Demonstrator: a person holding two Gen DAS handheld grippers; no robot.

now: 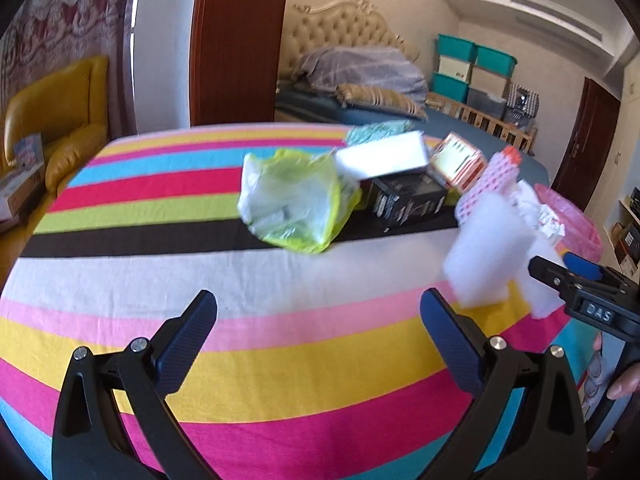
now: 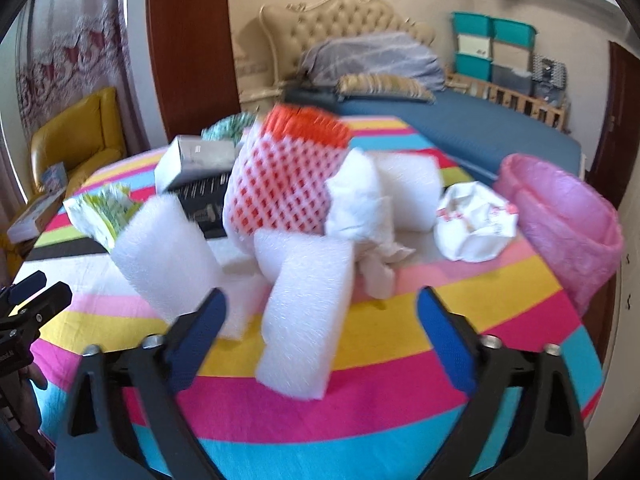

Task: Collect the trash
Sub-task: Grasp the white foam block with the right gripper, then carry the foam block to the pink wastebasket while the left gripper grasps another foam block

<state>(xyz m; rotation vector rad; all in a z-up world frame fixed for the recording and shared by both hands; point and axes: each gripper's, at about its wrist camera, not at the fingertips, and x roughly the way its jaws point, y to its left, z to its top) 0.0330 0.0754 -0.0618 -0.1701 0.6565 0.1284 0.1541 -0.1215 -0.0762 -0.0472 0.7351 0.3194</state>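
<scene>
Now the right hand-held gripper (image 2: 320, 312) has its fingers apart around a white foam block (image 2: 304, 312), not pressing it. Left hand-held gripper (image 1: 320, 320) gapes over the striped counter (image 1: 200, 360); pink bin (image 2: 560, 216) right.

The left gripper (image 1: 318, 336) points downward with its jaws spread wide, nothing between them. The right gripper (image 2: 320, 334) (blurred) also tilts down, jaws apparently apart, pads touching nothing. Fingers (image 1: 622, 386) grasp its handle.
</scene>
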